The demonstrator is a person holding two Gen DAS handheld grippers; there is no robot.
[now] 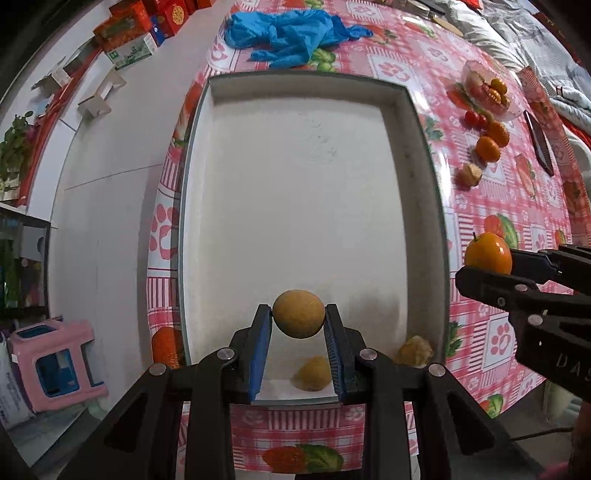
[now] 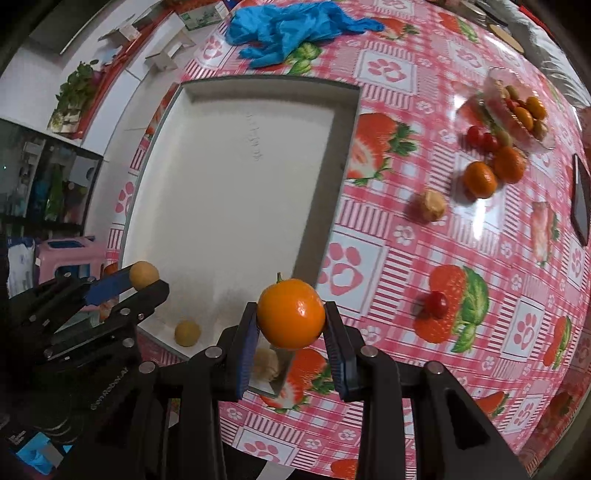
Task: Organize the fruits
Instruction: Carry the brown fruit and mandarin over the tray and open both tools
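Observation:
My left gripper (image 1: 298, 319) is shut on a tan round fruit (image 1: 298, 314) above the near end of the white tray (image 1: 295, 184); it also shows in the right wrist view (image 2: 142, 280). My right gripper (image 2: 291, 317) is shut on an orange tangerine (image 2: 291, 313) over the tray's near right corner; it also shows in the left wrist view (image 1: 488, 253). Two pale fruits (image 1: 313, 373) (image 1: 414, 351) lie in the tray's near end. On the tablecloth lie two tangerines (image 2: 479, 180) (image 2: 509, 164), a tan fruit (image 2: 433, 205) and cherry tomatoes (image 2: 436, 304) (image 2: 480, 138).
A clear plastic dish (image 2: 517, 110) with small fruits stands at the far right. Blue gloves (image 2: 291, 27) lie beyond the tray. A dark phone (image 2: 580, 199) lies at the right edge. A pink stool (image 1: 55, 363) stands on the floor to the left.

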